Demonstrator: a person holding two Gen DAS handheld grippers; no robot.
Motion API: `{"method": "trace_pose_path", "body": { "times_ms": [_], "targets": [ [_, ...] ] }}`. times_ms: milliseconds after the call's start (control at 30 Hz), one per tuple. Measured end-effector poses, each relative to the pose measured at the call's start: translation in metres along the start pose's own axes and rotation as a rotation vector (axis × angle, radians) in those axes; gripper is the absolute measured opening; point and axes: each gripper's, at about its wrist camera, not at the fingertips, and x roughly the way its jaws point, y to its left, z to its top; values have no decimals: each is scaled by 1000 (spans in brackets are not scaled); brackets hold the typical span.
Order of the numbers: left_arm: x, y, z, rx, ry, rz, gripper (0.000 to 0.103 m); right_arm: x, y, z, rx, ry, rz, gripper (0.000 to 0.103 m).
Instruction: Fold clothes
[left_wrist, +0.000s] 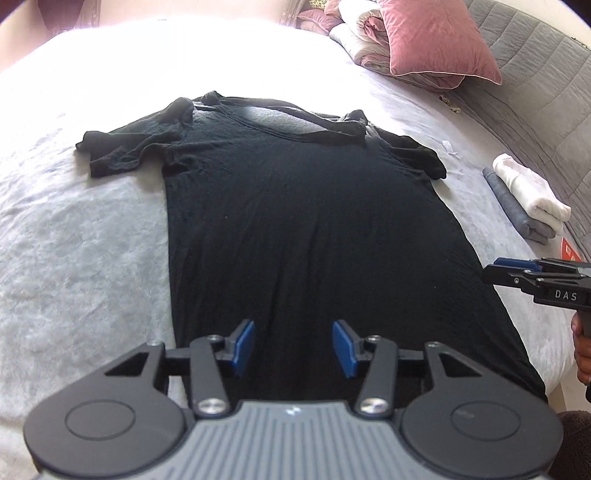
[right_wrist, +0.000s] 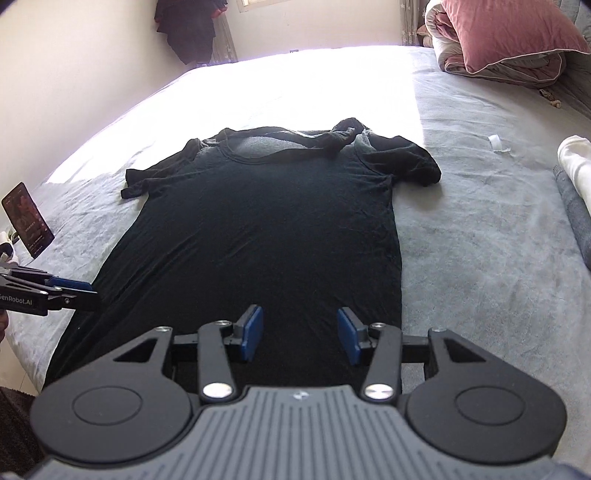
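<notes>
The right gripper (left_wrist: 496, 267), seen at the right edge of the left wrist view, carries the white letters "DAS" on its black side plate. The left gripper (right_wrist: 86, 291), seen at the left edge of the right wrist view, carries white lettering that reads "enRobot.AI", its beginning cut off by the frame. The phone (right_wrist: 27, 219) screen above it is too blurred to read.

Black T-shirt (left_wrist: 295, 229): near hem hidden behind gripper bodies in both views. Folded white and grey clothes (right_wrist: 576, 192) cut off at right edge. Phone (right_wrist: 27, 219) screen too small to read. Far bed (right_wrist: 295, 81) washed out by glare.
</notes>
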Motion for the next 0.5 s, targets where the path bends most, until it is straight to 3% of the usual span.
{"method": "trace_pose_path", "body": {
  "times_ms": [100, 500],
  "targets": [
    [21, -1, 28, 25, -23, 31, 48, 20, -2, 26, -21, -19, -15, 49],
    [109, 56, 121, -45, -160, 164, 47, 122, -23, 115, -105, -99, -75, 49]
  ]
}}
